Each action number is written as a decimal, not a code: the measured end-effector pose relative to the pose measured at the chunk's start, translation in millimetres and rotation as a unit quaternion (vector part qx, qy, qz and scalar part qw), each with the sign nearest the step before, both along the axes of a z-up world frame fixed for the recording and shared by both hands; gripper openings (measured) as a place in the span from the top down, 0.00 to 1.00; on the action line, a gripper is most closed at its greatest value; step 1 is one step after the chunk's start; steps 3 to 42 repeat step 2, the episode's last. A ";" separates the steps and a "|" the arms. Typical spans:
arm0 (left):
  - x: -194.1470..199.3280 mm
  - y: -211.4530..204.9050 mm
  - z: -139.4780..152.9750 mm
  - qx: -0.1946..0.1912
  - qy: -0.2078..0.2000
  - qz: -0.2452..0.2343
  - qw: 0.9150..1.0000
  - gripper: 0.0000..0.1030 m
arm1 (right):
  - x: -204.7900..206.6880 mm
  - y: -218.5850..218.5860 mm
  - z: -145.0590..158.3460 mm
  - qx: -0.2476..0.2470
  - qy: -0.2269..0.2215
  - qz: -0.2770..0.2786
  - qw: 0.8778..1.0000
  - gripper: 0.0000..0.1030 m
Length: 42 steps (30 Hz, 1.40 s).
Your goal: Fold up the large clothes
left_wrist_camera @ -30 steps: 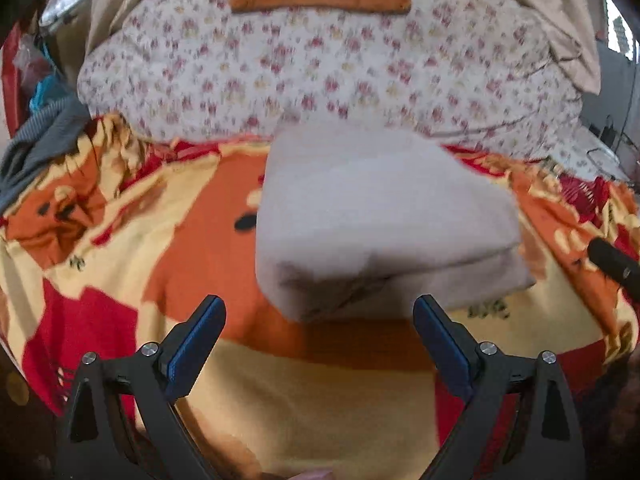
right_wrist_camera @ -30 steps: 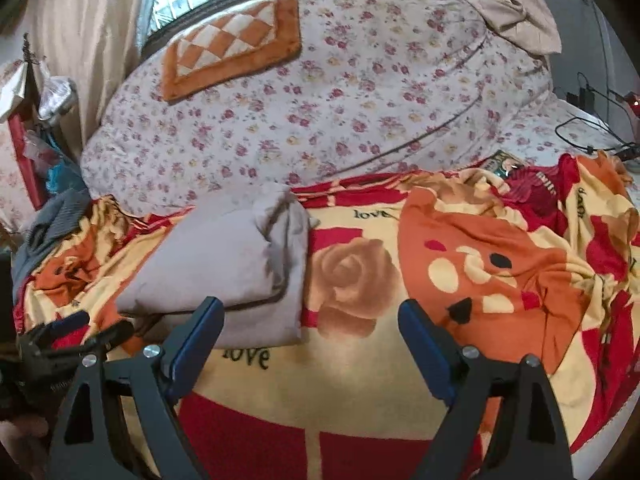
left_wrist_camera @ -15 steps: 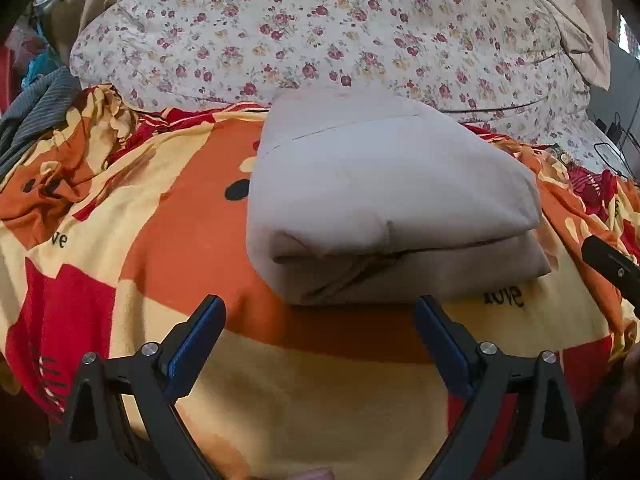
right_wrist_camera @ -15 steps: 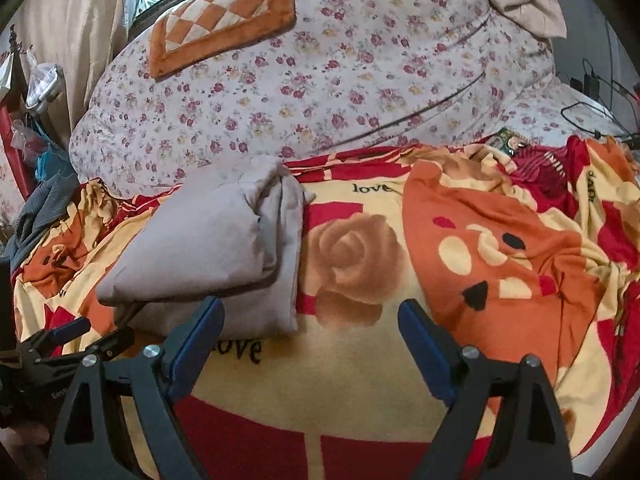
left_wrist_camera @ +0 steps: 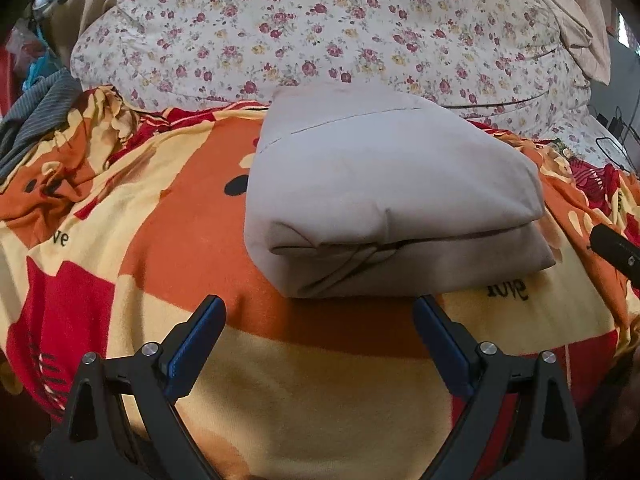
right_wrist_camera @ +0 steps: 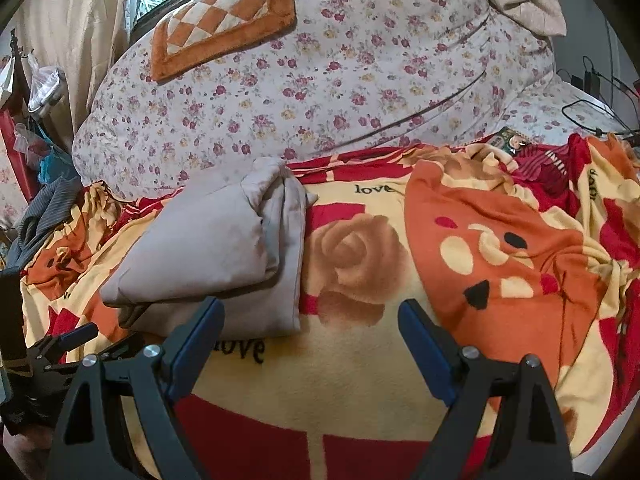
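A: How does the grey garment (left_wrist_camera: 384, 184) look?

B: It is folded into a thick, squarish bundle. The top layer is smooth with one straight seam across it, and the lower layers stick out a little along the near edge, where some creases show. From the right wrist view the garment (right_wrist_camera: 212, 252) shows its stacked folds on the side facing the rose print.

A: Where is it lying?

B: On the red, orange and cream blanket (left_wrist_camera: 168, 208) that covers the bed, with the word "love" printed on the blanket just at the garment's near corner.

A: What else is around the garment?

B: Behind it, touching or nearly so, a big flowered quilt (left_wrist_camera: 320, 40) is heaped up, and an orange checked mat (right_wrist_camera: 224, 20) lies on top of that heap. Off to the garment's left there is a dark striped cloth (left_wrist_camera: 36, 120) bunched at the blanket's edge. To its right, well apart, the blanket is rumpled into folds, and black cables (right_wrist_camera: 592, 104) lie on the flowered sheet beyond.

A: And the claws?

B: The left claw (left_wrist_camera: 320, 336) is spread wide and released, just in front of the garment's near edge, grasping nothing. The right claw (right_wrist_camera: 310, 336) is also released, its left finger just in front of the garment's near right corner and the rest over bare blanket.

A: Anything between them and the garment?

B: Only blanket.
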<state>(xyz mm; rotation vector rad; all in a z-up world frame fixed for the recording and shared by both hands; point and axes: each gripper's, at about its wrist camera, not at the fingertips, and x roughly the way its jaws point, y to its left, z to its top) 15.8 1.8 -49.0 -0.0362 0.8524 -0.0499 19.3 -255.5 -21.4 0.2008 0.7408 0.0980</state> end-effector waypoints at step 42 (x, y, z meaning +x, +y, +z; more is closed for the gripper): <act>-0.6 0.2 -0.1 0.001 -0.001 0.001 1.000 0.11 | -0.8 -0.8 0.8 0.001 -0.002 -0.001 1.000 0.11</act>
